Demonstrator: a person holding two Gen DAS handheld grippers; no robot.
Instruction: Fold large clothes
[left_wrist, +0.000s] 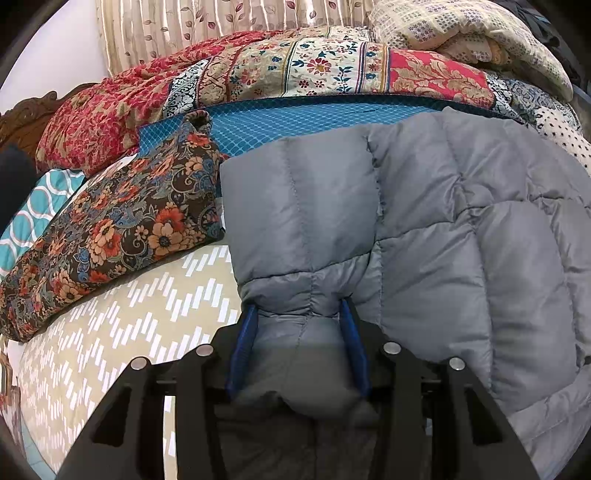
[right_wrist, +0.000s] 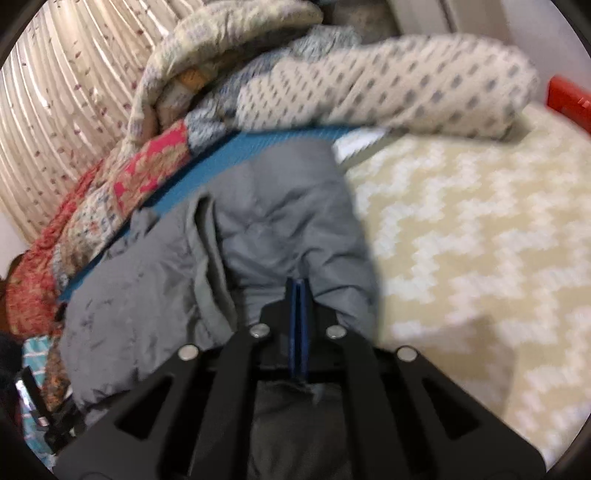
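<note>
A grey quilted puffer jacket (left_wrist: 424, 229) lies on the bed over the beige patterned sheet (left_wrist: 122, 343). My left gripper (left_wrist: 299, 306) is shut on a thick bunch of the jacket's near edge, blue fingers (left_wrist: 243, 343) pressed on either side of the padding. In the right wrist view the jacket (right_wrist: 236, 243) is bunched and creased. My right gripper (right_wrist: 298, 284) has its blue fingers pressed together on the jacket's near edge. The right view is blurred by motion.
A dark floral pillow (left_wrist: 110, 236) lies left of the jacket. Patchwork quilts (left_wrist: 314, 70) and a blue mat (left_wrist: 295, 122) are piled behind it. A dotted pillow (right_wrist: 388, 88) and red object (right_wrist: 569, 99) sit at the far right. Curtains (right_wrist: 62, 110) hang behind.
</note>
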